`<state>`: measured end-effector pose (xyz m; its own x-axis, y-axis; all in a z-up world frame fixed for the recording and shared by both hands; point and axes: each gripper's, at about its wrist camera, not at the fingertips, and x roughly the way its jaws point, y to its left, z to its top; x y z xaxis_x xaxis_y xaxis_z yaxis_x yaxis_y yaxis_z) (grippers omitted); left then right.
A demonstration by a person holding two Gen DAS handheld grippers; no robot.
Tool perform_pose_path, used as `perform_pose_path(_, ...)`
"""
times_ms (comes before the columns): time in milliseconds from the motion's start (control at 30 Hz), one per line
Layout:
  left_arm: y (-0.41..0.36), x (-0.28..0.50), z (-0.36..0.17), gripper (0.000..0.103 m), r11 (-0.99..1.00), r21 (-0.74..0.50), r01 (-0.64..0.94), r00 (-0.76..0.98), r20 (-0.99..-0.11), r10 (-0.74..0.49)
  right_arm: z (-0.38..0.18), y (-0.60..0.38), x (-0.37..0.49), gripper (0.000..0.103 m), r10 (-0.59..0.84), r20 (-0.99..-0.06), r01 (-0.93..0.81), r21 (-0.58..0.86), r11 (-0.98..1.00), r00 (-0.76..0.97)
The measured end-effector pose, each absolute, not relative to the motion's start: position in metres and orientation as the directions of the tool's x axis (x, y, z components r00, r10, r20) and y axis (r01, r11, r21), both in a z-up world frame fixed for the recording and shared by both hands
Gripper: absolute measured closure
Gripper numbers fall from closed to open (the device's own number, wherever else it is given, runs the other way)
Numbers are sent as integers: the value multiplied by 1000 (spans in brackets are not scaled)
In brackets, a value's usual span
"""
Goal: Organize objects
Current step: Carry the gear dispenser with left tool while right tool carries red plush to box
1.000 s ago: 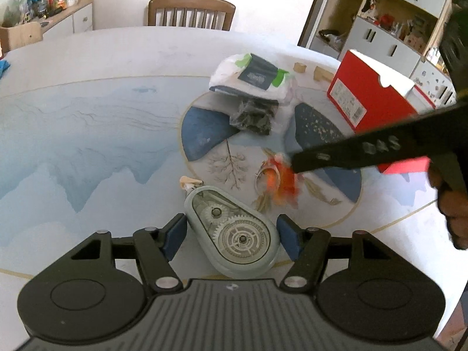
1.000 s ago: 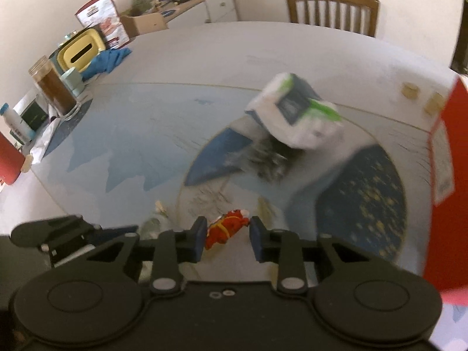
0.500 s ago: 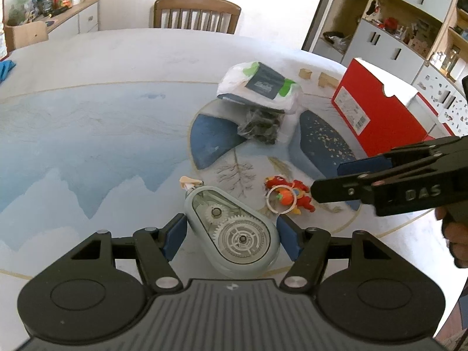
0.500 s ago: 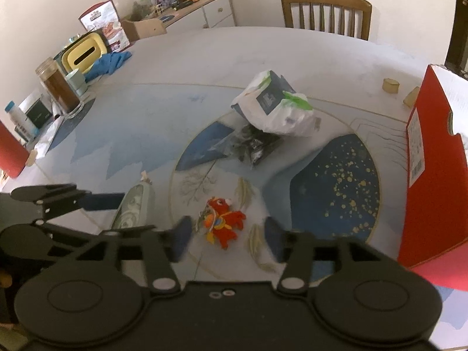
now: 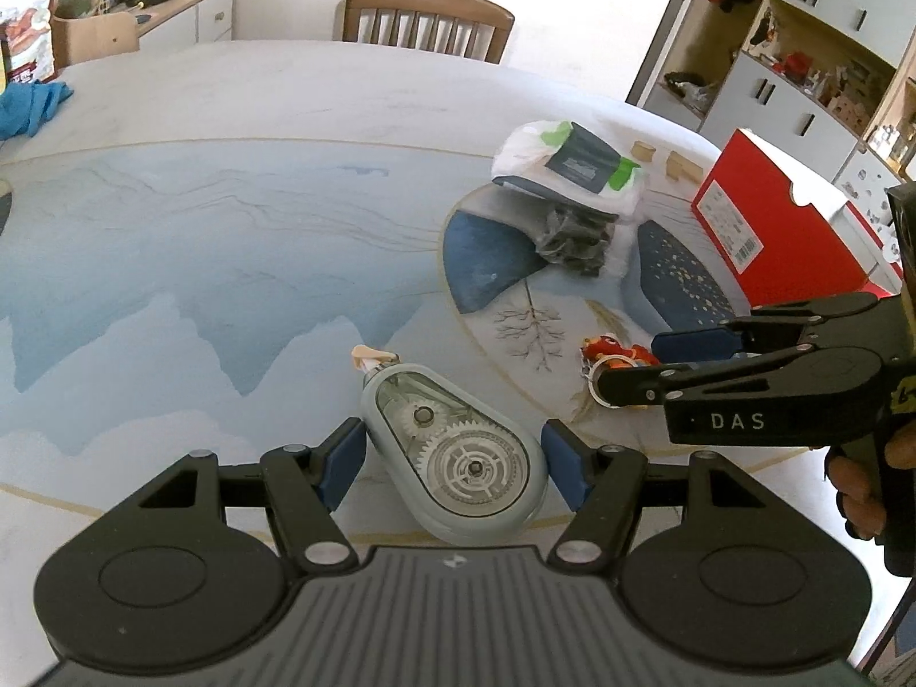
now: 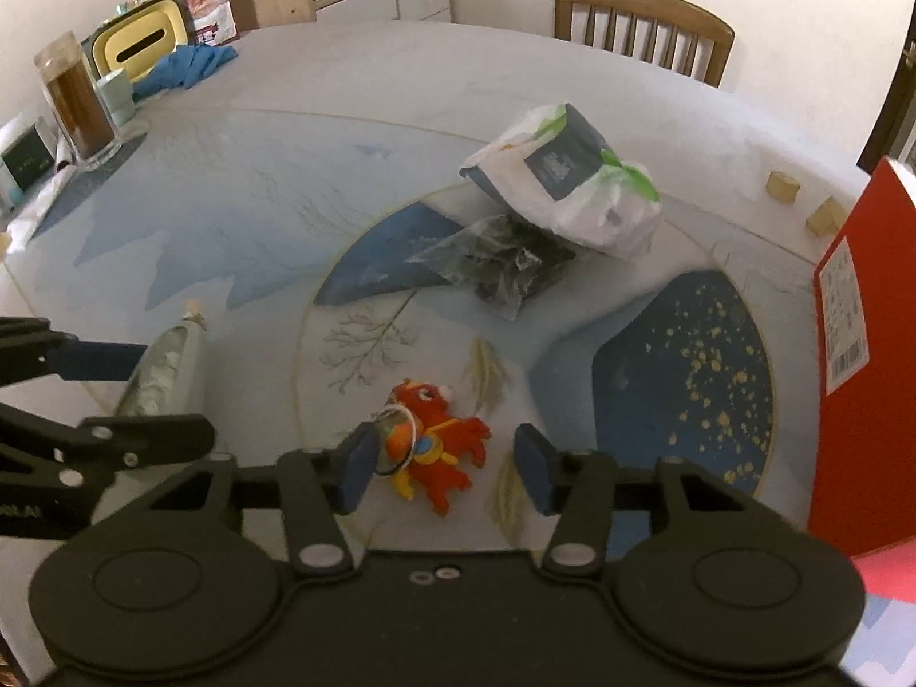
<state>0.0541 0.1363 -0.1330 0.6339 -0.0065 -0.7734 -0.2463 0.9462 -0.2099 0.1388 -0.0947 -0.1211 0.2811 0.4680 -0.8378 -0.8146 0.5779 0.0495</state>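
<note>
A grey-blue correction tape dispenser (image 5: 458,446) with clear gears sits between the blue pads of my left gripper (image 5: 452,464), which is shut on its sides; from the right wrist view the dispenser (image 6: 163,372) shows edge-on in that gripper (image 6: 143,395). A small red plush toy (image 6: 435,446) with a metal key ring lies on the table. My right gripper (image 6: 445,469) straddles it with its jaws closing. Its left pad is at the ring and its right pad stands clear of the toy. In the left wrist view this gripper (image 5: 630,366) reaches in from the right over the toy (image 5: 612,349).
A white and green bag (image 6: 567,189) rests on a clear packet of dark bits (image 6: 504,263) at mid-table. A red box (image 6: 859,343) stands at the right edge, with two wooden blocks (image 6: 784,186) behind it. A jar (image 6: 77,109) and blue cloth (image 6: 183,66) sit far left.
The right gripper, shut on the red toy a second ago, let it go onto the table, sank and now narrows around it. The left gripper shifted sideways with the dispenser.
</note>
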Motion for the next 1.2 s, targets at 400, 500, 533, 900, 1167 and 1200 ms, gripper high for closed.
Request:
perform_pose_path(400,135,61,-127,35,956,-207,-209,639,-769,-26,-114,-95,130,67,460,-835,-813,26,581,302)
perform_pose_path(500,132,66,-120,35,960,-211,-186,648,-761,-41,-101,-103,134,67,478,-825,-801,51,596,303)
perform_pose_path(533,131,68,-117,35,961,-215,-176,653,-756,-50,-95,-107,135,67,483,-821,-796,59,602,305)
perform_pose_path(900,99,108,-56,35,977,-212,22,724,-670,-162,-24,-164,164,67,532,-740,-732,79,676,411)
perform_pose_path(1167,53,148,-23,35,984,-149,100,746,-643,-173,4,-217,192,67,514,-692,-670,59,740,507)
perform_pose_path(1200,46,153,-20,35,984,-143,110,747,-641,-177,5,-223,195,67,511,-689,-661,61,748,515)
